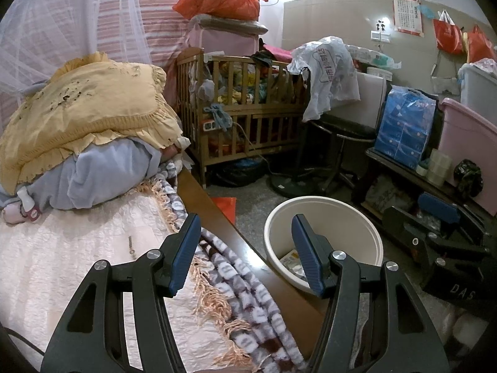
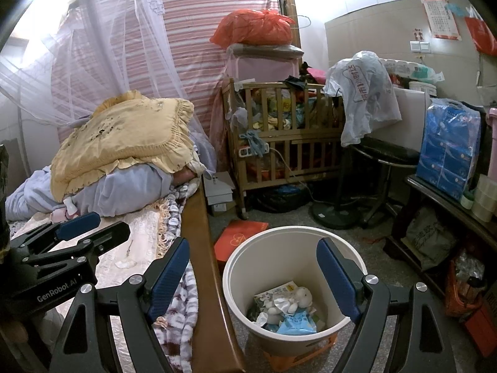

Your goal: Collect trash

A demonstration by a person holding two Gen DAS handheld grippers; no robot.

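The left gripper (image 1: 245,255) was nearest the camera, its blue pads parted and nothing between them, hanging over the bed's wooden edge (image 1: 223,214). To its left lay a quilted cover (image 1: 77,248) with a small screw-like piece (image 1: 132,247) on it, and beyond that a yellow pillow (image 1: 84,108) on blue bedding. Ahead and to its right stood the bin (image 1: 323,208) on the floor beside the bed. The right gripper (image 2: 253,275) also stood wide open and empty, poised above the bin (image 2: 279,242), which held trash (image 2: 287,307): wrappers, a crumpled white wad and a blue packet. Left of the right gripper lay the fringed blanket (image 2: 180,304); ahead stood a crib (image 2: 285,143), and to the right a stool (image 2: 385,152).
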